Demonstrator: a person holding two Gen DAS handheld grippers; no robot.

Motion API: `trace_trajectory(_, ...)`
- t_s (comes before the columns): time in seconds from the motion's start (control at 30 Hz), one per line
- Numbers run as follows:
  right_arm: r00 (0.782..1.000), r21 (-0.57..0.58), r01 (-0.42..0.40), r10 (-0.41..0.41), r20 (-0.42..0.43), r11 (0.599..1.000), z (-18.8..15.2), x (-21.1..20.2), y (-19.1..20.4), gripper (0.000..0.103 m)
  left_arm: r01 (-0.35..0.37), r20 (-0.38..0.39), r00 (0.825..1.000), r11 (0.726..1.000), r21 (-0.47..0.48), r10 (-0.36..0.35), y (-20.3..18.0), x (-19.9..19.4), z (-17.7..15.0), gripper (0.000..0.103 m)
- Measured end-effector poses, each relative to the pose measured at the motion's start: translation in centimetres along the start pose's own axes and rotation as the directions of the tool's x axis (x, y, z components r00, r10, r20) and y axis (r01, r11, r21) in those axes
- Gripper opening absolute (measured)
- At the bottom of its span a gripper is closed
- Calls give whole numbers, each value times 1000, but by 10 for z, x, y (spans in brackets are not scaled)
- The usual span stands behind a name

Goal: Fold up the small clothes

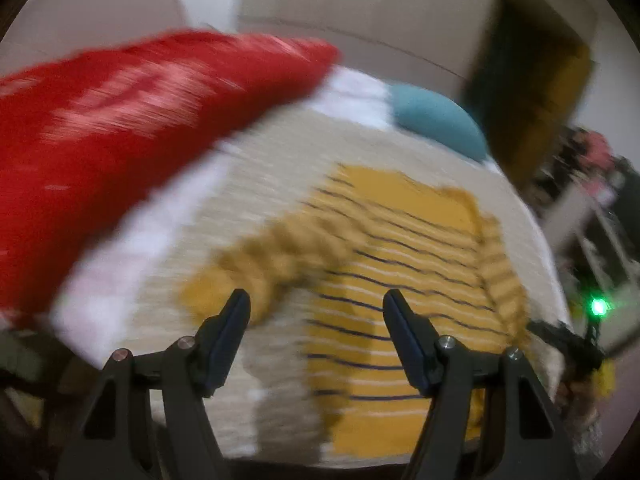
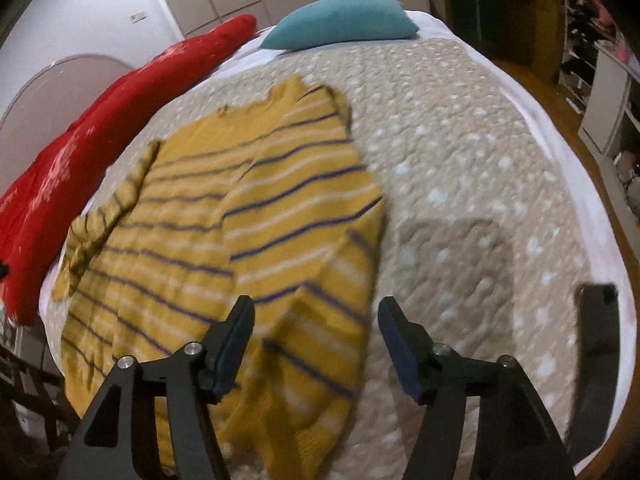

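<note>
A small yellow sweater (image 2: pixel 224 216) with dark blue and white stripes lies on the beige quilted bedspread (image 2: pixel 460 152). Its right side is folded over the middle, and one sleeve (image 2: pixel 108 208) stretches out at the left. In the blurred left wrist view the same sweater (image 1: pixel 400 264) lies ahead, with a bunched sleeve (image 1: pixel 288 252) reaching toward the fingers. My left gripper (image 1: pixel 316 300) hangs open above the sweater with nothing between its fingers. My right gripper (image 2: pixel 316 308) is open too, above the sweater's folded lower edge, and holds nothing.
A red blanket (image 2: pixel 100 132) runs along the bed's left side, large and close in the left wrist view (image 1: pixel 120 128). A teal pillow (image 2: pixel 344 20) lies at the head of the bed. A dark flat object (image 2: pixel 596 360) rests near the right edge. Shelves and wooden floor are at right.
</note>
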State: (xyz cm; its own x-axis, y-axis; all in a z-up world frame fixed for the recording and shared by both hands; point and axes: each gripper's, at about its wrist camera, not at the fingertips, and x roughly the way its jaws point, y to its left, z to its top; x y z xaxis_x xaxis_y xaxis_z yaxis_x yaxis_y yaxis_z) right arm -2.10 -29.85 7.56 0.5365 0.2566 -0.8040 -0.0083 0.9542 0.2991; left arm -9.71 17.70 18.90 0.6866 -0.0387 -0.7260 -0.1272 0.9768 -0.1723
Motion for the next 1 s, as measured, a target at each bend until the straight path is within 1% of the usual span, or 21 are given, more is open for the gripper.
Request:
trace_trajectory(0.03,1000,-12,8,-8,2,1000,-5,3,5,73,-43,39,998,999,-19,44,12,-17,0,71)
trace_trajectory(0.07,1000,-27,28,-28,1,999,-9,8,10,73,-65,64,996,997,-38,67,22,-28,0,75)
trace_trajectory(0.13,997,-53,80,-80,3,995,-16,17,17,72,-86,101,990,992,-92,96,41,-46,-3,76)
trace_trajectory(0.17,995,-71,99,-100,-1,993,-20,23,20,52,-86,108,989,990,-111,98,47,-50,-5,76)
trace_trajectory(0.2,994,-83,106,-107,-7,991,-22,26,22,25,-81,114,989,989,-125,96,51,-52,-7,76)
trace_trajectory(0.23,993,-87,120,-121,-5,989,-24,24,20,21,-71,117,989,989,-133,86,53,-51,-11,76)
trace_trajectory(0.27,995,-69,97,-96,11,993,-23,17,14,12,-58,117,990,989,-136,74,52,-49,-13,76)
trace_trajectory(0.33,997,7,46,-47,61,999,-18,-7,-9,12,-24,101,994,991,-130,37,47,-37,-17,76)
trace_trajectory(0.43,985,96,101,-113,130,990,-9,-36,-42,11,11,58,998,994,-110,-5,32,-13,-21,76)
trace_trajectory(0.5,968,172,175,-201,150,969,0,-49,-73,11,17,32,999,996,-87,-14,18,2,-25,76)
trace_trajectory(0.53,951,203,233,-266,157,951,3,-53,-86,11,11,24,1000,998,-68,-9,8,10,-28,76)
trace_trajectory(0.57,918,237,321,-363,162,917,7,-56,-100,13,10,17,1000,999,-49,-9,0,16,-30,76)
trace_trajectory(0.6,887,265,385,-434,156,884,10,-56,-112,16,13,11,1000,999,-34,-12,-7,19,-32,76)
trace_trajectory(0.63,864,290,432,-484,136,854,14,-55,-125,18,21,1,1000,1000,-16,-21,-14,25,-35,76)
trace_trajectory(0.67,865,314,442,-492,100,840,17,-52,-138,21,31,-9,999,1000,-2,-31,-21,29,-37,76)
trace_trajectory(0.7,878,335,418,-470,90,844,18,-53,-145,22,39,-19,999,999,10,-39,-27,33,-40,76)
trace_trajectory(0.73,894,363,375,-437,103,853,16,-59,-149,24,43,-26,999,999,20,-43,-32,35,-42,76)
trace_trajectory(0.77,906,381,327,-402,134,865,14,-66,-150,31,45,-34,998,998,32,-44,-36,38,-44,77)
trace_trajectory(0.8,911,384,301,-382,156,873,12,-72,-149,37,43,-41,998,998,44,-41,-39,42,-46,76)
trace_trajectory(0.9,924,370,241,-329,197,897,0,-82,-137,42,17,-57,998,998,64,-13,-45,54,-50,76)
trace_trajectory(1.0,956,360,130,-213,200,924,-14,-77,-119,44,27,-81,996,998,62,-22,-47,67,-57,76)
